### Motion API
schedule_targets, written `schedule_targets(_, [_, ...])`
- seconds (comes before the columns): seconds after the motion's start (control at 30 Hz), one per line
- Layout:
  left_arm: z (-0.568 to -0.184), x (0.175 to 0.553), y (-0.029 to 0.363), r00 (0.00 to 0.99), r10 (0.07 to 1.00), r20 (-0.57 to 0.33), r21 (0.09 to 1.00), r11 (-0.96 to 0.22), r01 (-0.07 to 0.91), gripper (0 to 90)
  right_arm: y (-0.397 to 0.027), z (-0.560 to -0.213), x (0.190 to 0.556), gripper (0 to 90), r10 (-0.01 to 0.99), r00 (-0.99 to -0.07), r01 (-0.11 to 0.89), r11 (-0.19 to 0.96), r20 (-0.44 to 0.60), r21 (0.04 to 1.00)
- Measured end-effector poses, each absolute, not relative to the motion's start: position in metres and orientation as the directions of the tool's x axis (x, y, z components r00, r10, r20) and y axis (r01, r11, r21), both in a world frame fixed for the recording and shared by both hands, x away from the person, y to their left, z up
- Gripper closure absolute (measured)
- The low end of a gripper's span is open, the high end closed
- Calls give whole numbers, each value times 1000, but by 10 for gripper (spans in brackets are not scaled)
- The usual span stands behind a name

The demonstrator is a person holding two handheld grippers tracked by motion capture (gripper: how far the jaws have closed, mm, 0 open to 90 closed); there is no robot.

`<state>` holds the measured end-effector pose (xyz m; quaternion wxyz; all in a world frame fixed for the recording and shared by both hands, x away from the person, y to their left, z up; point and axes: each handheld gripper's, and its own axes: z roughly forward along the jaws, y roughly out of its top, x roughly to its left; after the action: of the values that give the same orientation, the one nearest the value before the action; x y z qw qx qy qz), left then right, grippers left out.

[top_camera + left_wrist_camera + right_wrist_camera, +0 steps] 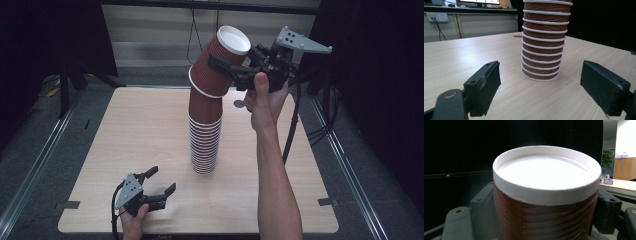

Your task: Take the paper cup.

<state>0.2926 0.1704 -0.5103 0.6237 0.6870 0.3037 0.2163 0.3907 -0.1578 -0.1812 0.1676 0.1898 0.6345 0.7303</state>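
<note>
High view: top cup (223,62) clamped in the right tool (231,69).

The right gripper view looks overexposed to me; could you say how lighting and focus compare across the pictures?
Right gripper view: the top cup glares white, its base washed out. Left gripper view: evenly lit, near jaws soft. High view: table lit, surroundings dark.

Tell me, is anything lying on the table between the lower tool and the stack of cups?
No. Between the left tool and the stack of paper cups there is bare wooden table, as the left gripper view shows.
</note>
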Motion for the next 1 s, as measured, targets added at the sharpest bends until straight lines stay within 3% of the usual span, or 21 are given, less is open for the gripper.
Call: schedule_targets(1.0, [-510,295,172,719,688,-101,986,-28,165,157,-209,-192,381,212,611,-786,-5,-160,96,987])
